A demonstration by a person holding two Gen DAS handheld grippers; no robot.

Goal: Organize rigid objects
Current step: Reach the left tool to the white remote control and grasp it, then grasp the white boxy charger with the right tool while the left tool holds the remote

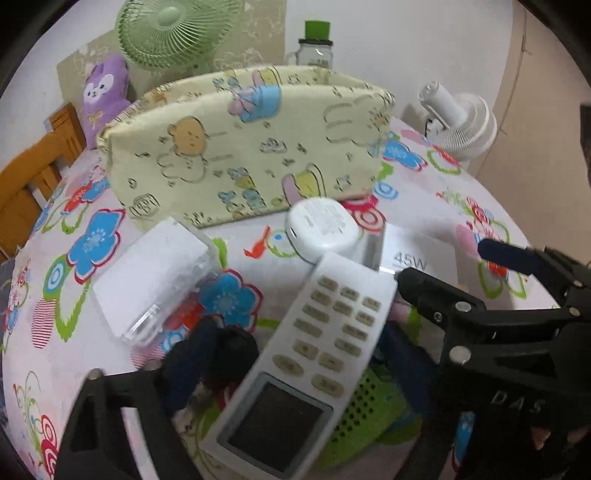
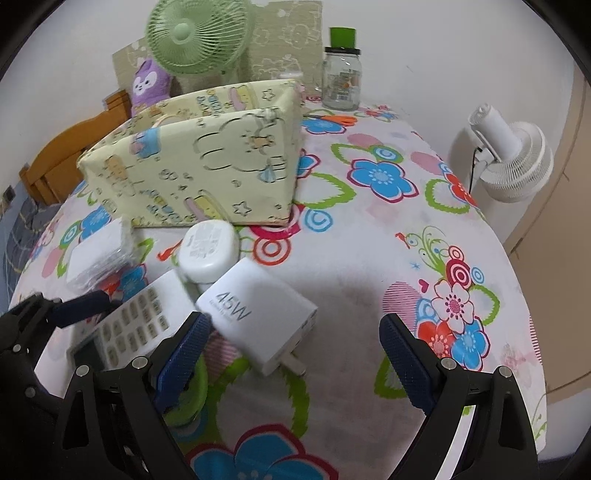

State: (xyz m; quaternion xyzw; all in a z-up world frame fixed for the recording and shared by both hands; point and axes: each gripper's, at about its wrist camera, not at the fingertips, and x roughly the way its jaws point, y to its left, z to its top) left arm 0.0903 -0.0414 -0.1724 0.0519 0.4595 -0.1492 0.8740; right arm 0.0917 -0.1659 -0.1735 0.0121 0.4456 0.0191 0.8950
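Observation:
My left gripper (image 1: 306, 358) is shut on a white remote control (image 1: 310, 358) with beige buttons and holds it just above the table; it also shows in the right wrist view (image 2: 136, 325). My right gripper (image 2: 295, 347) is open and empty, low over the table beside a white 45W charger (image 2: 258, 314). A round white charger (image 1: 323, 230) lies behind the remote. A clear plastic box (image 1: 151, 277) lies to the left. A yellow cartoon-print fabric bin (image 1: 243, 147) stands open behind them. A green perforated object (image 1: 369, 417) lies under the remote.
The table (image 2: 369, 258) has a floral cloth. A green fan (image 2: 199, 33), a purple plush toy (image 2: 147, 85), a glass jar with a green lid (image 2: 341, 70) and orange scissors (image 2: 336, 119) are at the back. A white fan (image 2: 513, 162) stands off the right edge.

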